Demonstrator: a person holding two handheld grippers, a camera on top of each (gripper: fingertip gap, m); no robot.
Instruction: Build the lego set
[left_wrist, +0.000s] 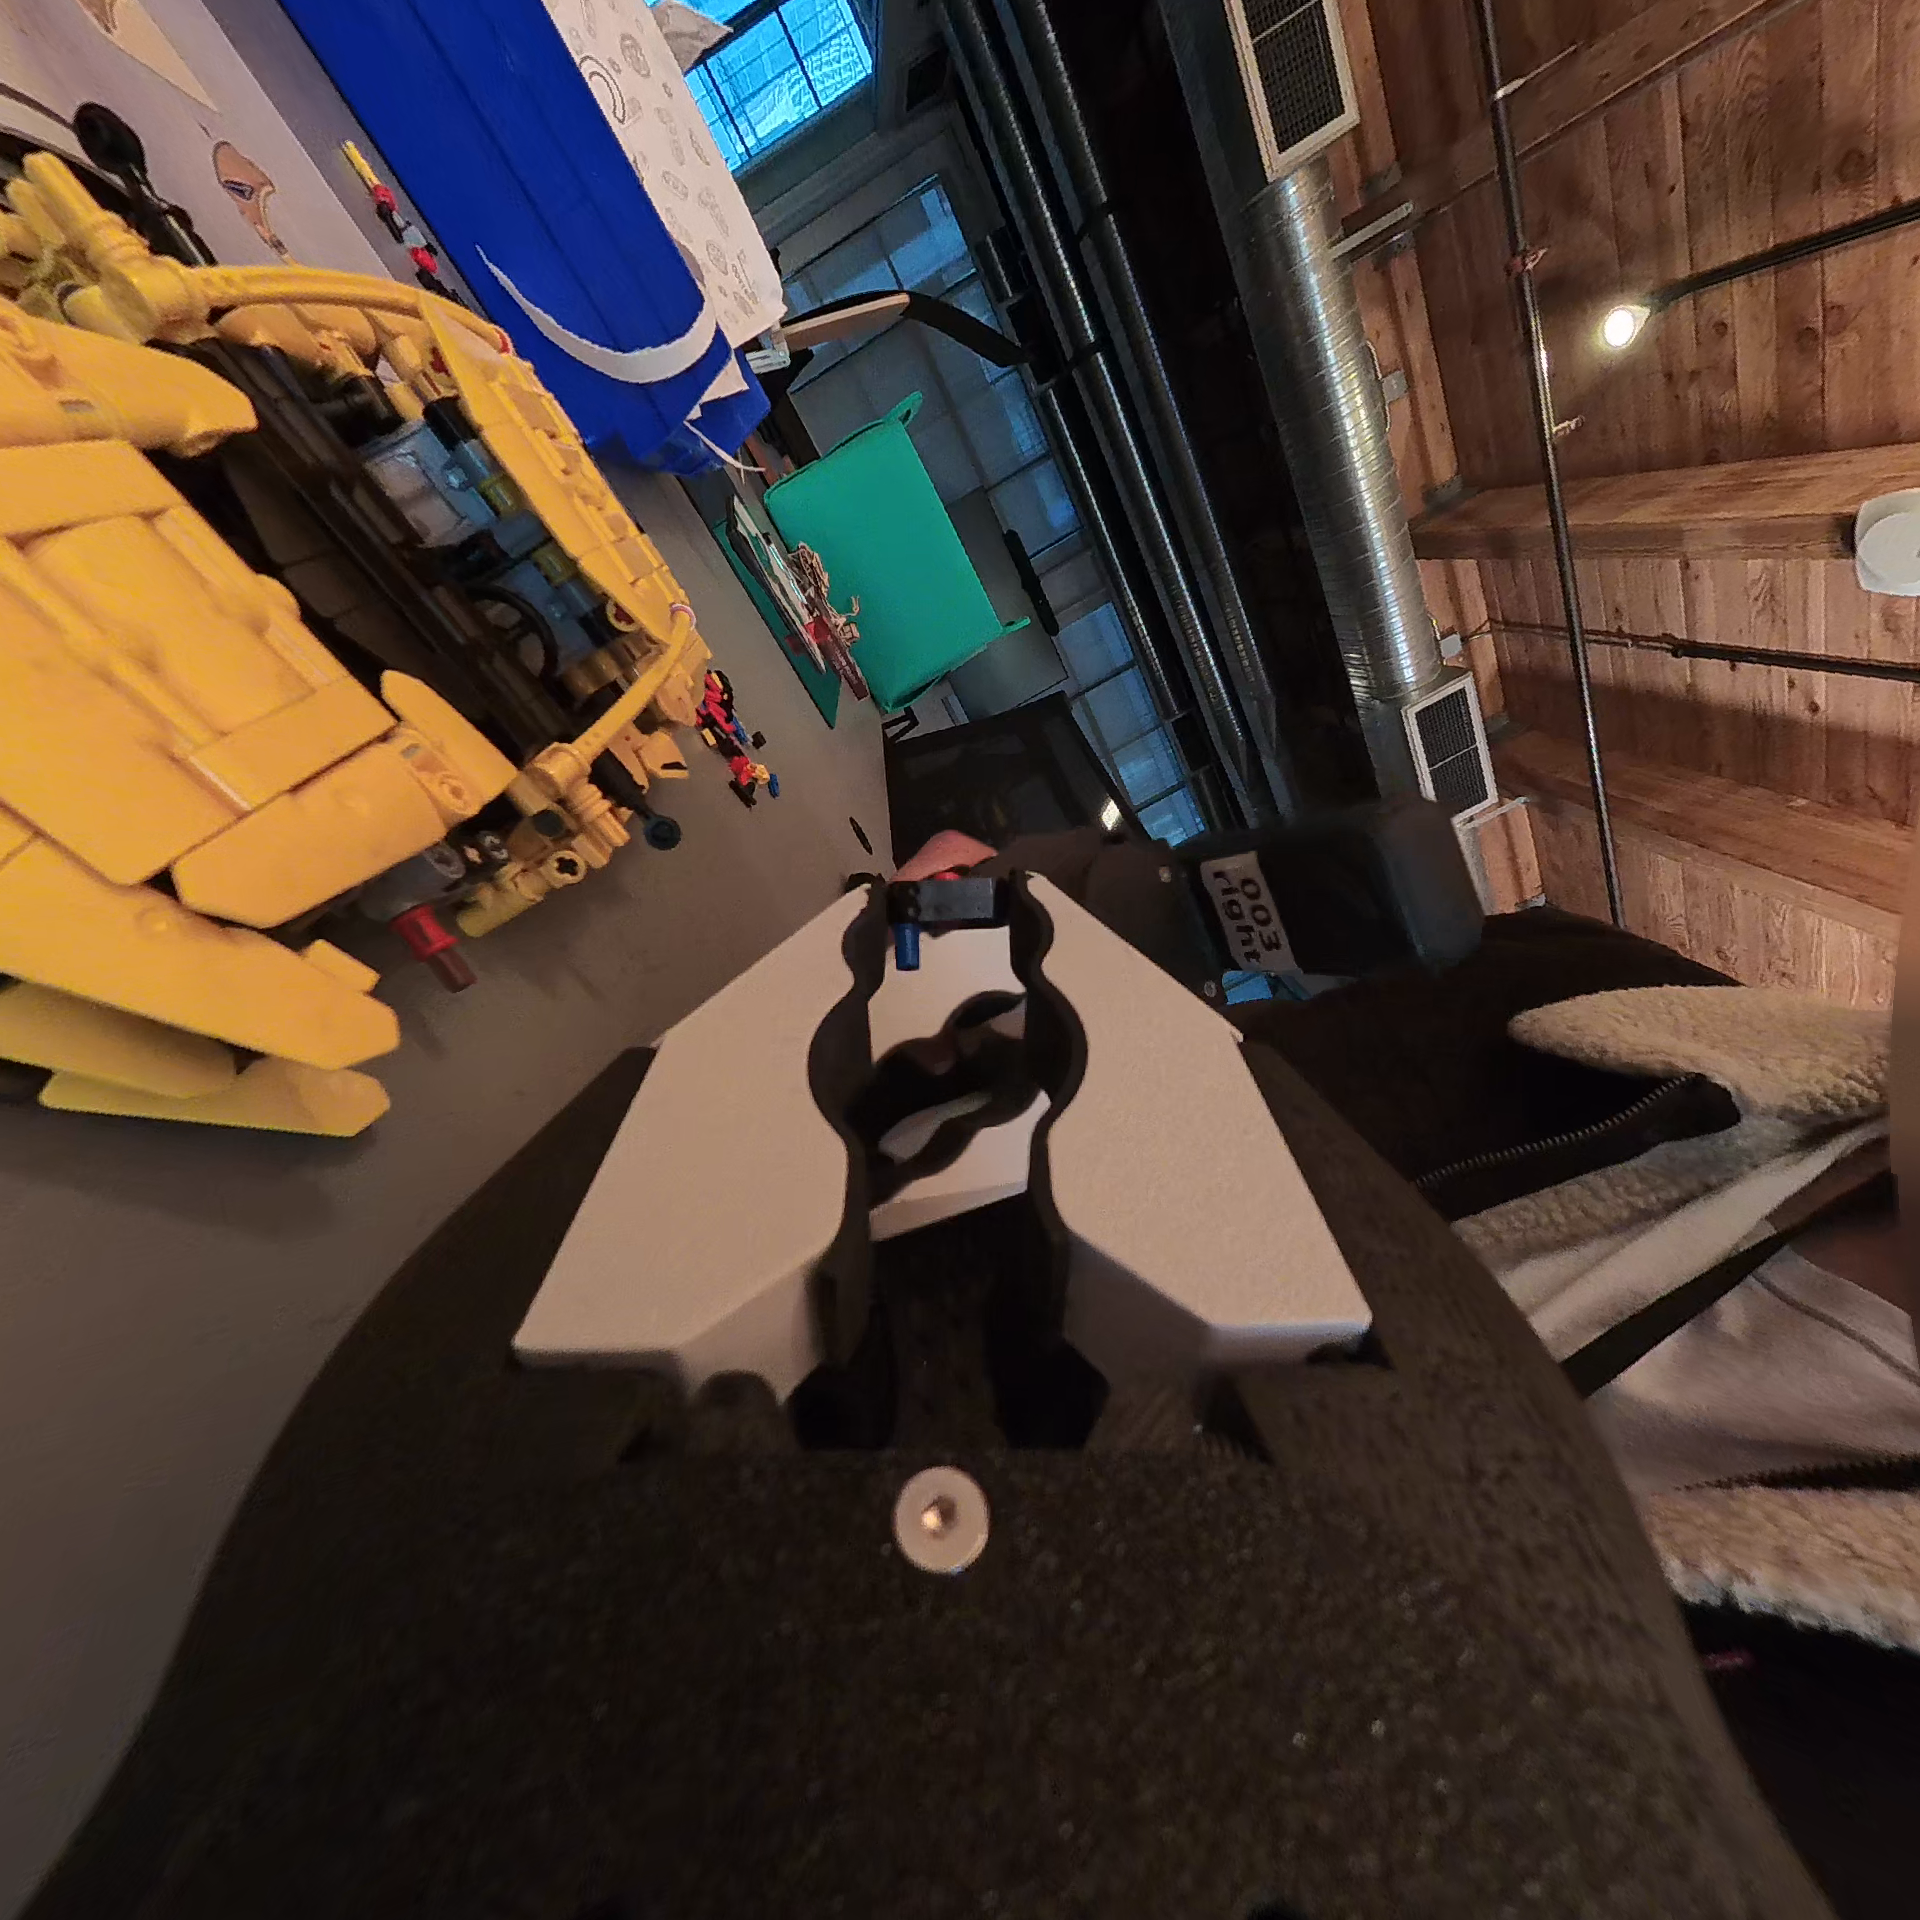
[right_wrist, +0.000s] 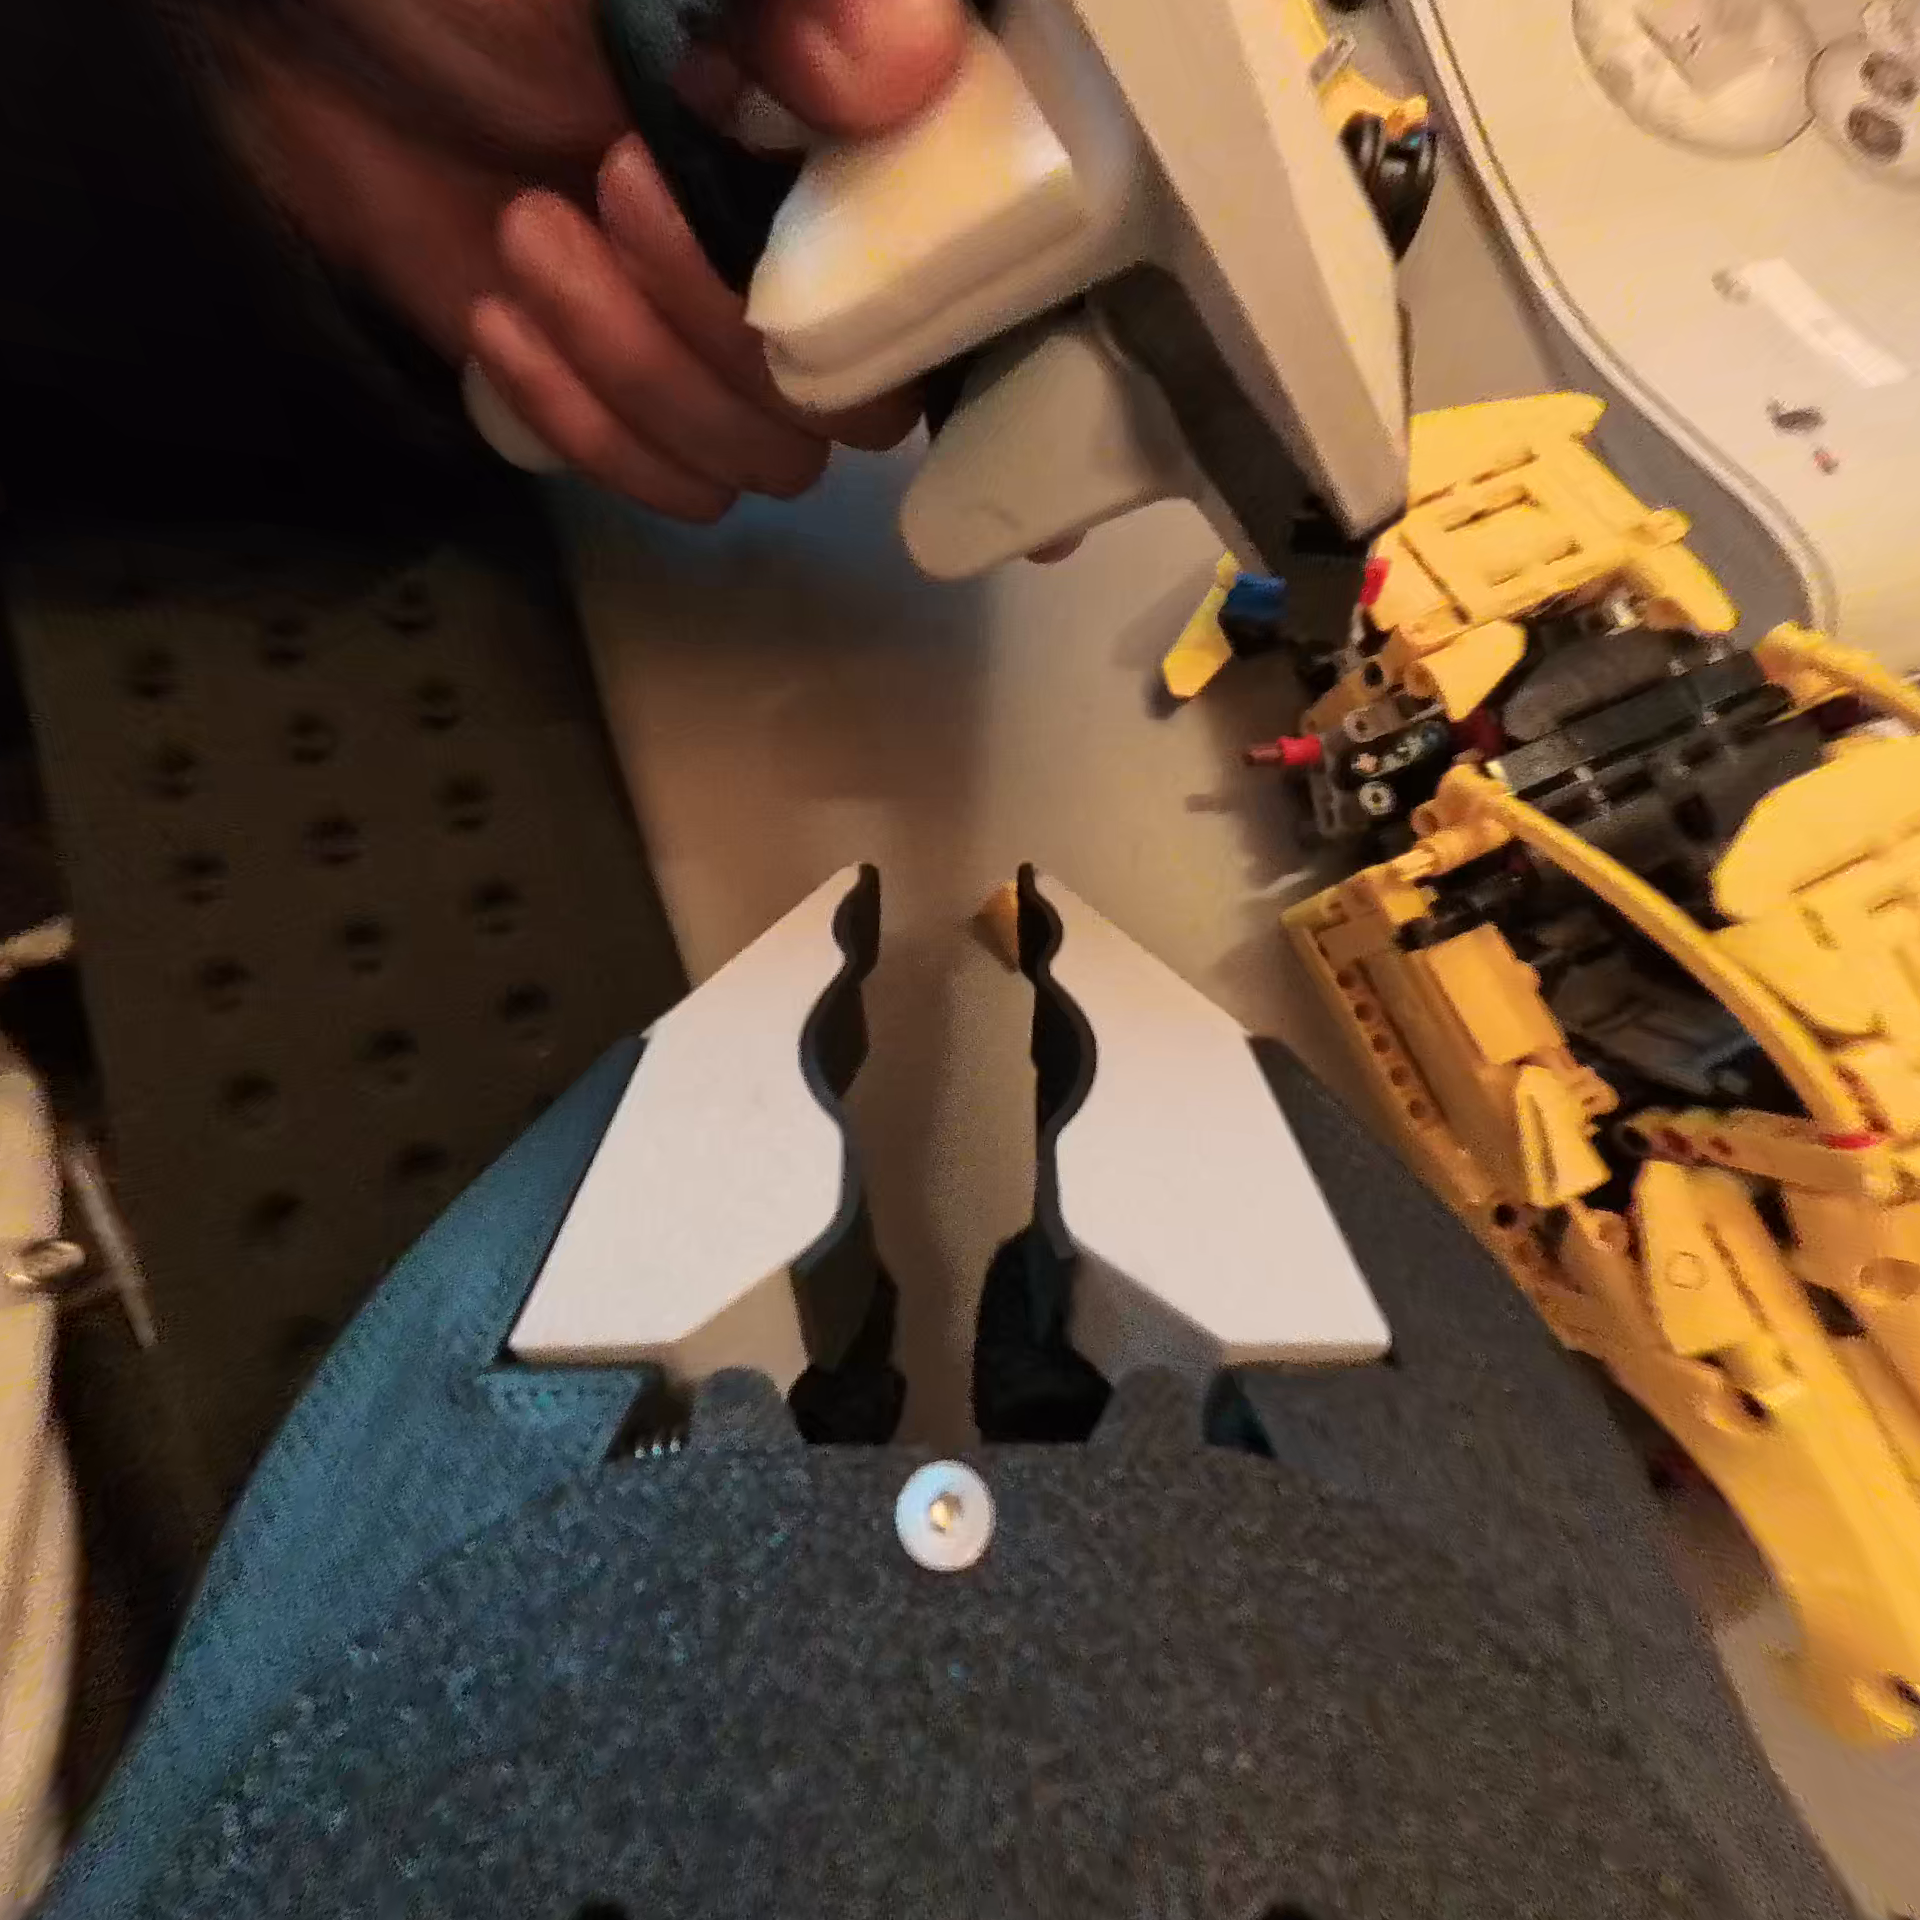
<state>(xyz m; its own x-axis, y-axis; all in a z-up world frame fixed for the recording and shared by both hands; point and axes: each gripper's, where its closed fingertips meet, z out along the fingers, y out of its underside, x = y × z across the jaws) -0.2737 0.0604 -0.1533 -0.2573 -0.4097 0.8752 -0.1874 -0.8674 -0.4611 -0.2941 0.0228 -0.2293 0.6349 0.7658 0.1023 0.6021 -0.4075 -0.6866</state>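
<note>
Up close, the left gripper is clamped on a small black piece at its tips, with a blue pin sticking out of one end and a bit of red at the other. Seen from the right wrist view, the same gripper hangs tilted over the table, the piece just beside the near end of the yellow car, though whether they touch cannot be told. A hand grips the left gripper's white handle. The right gripper has its fingers apart with nothing between them, hovering above the bare table near the car's flank; a small yellow part shows past its right tip. From the left wrist view, the car sits on the grey table, a red pin protruding from its near end, and loose small pieces lie scattered beyond it, near a green box and a blue bin.
</note>
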